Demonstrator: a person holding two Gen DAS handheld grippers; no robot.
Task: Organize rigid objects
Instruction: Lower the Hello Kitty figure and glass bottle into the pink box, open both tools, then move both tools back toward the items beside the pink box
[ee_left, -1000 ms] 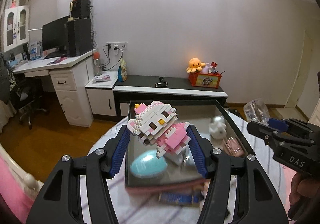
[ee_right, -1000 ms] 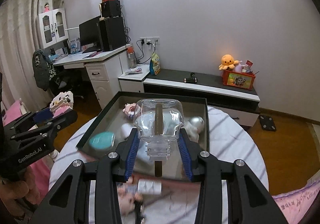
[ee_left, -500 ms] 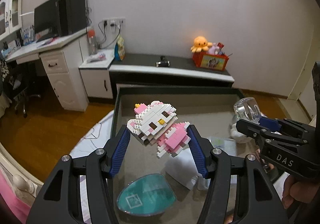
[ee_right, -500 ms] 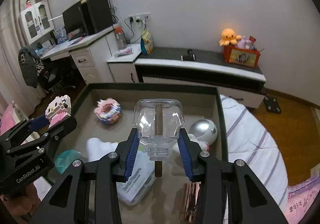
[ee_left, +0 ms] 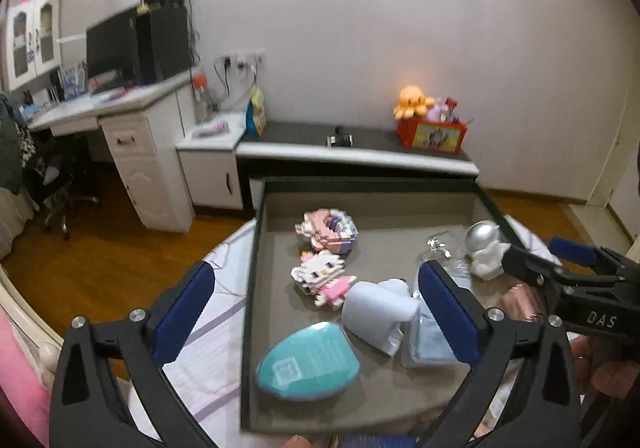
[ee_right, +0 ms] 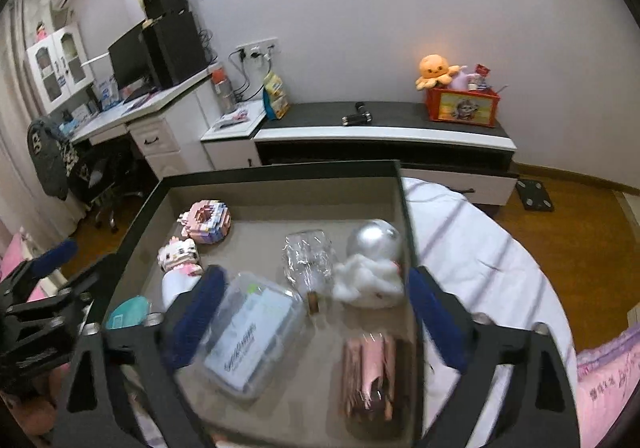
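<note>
Left gripper [ee_left: 316, 308] and right gripper [ee_right: 312, 312]: spread wide, empty, above tray [ee_right: 280, 168]. Nearest, teal case [ee_left: 308, 362] and clear box [ee_right: 252, 332]. Farther in, block cat figure [ee_left: 322, 280], lying flat; judged light, stiff, brittle at joints, best pinched across body. Beyond, glass bottle [ee_right: 308, 256]: likely slippery, fragile.

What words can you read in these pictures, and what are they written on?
"DAS": on the right gripper, seen from the left camera.
Writing on the clear plastic box in the tray: too blurred to read.
Square code label on the teal case: cannot be read.
Picture on the red box on the cabinet: no words legible.
Lettering on the left gripper, seen from the right camera: too dark and blurred.
</note>
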